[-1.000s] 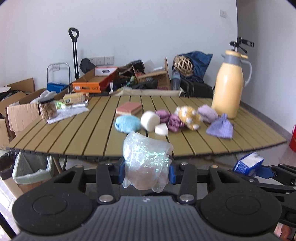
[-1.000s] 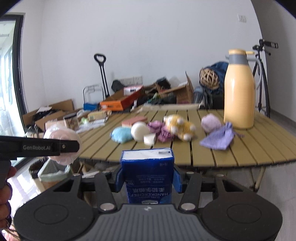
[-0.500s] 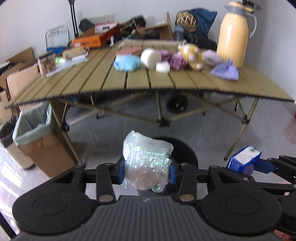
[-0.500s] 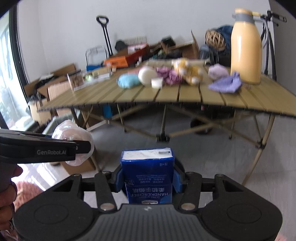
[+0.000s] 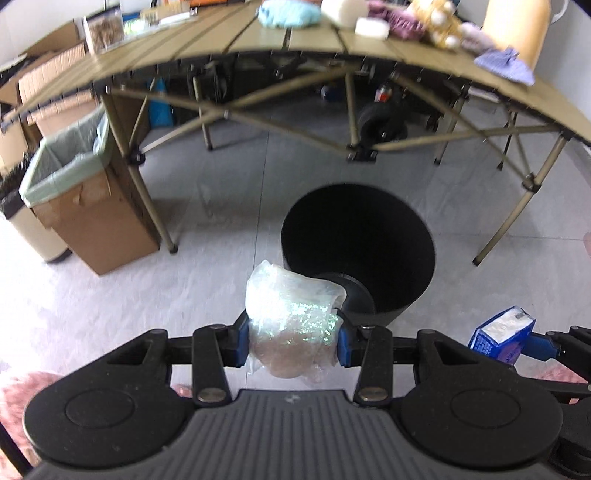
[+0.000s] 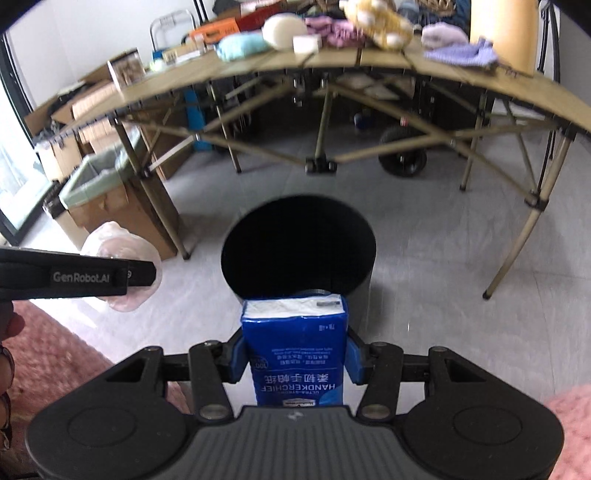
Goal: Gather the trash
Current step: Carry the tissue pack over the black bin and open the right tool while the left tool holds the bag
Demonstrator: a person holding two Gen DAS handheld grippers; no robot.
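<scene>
My left gripper is shut on a crumpled clear plastic bag that glints green. It hangs just left of and above the near rim of a round black bin on the floor. My right gripper is shut on a blue tissue pack, held over the near rim of the same black bin. In the left wrist view the tissue pack shows at the right edge. In the right wrist view the left gripper shows side-on at the left with the plastic bag.
A slatted folding table stands beyond the bin, its legs spread on the grey floor, with soft toys and a yellow jug on top. A lined cardboard box stands at the left. Pink rug lies near me.
Both grippers have sunk and tipped downward with their loads. The view has gone from the tabletop to the floor, and the black bin has come into sight beneath them.
</scene>
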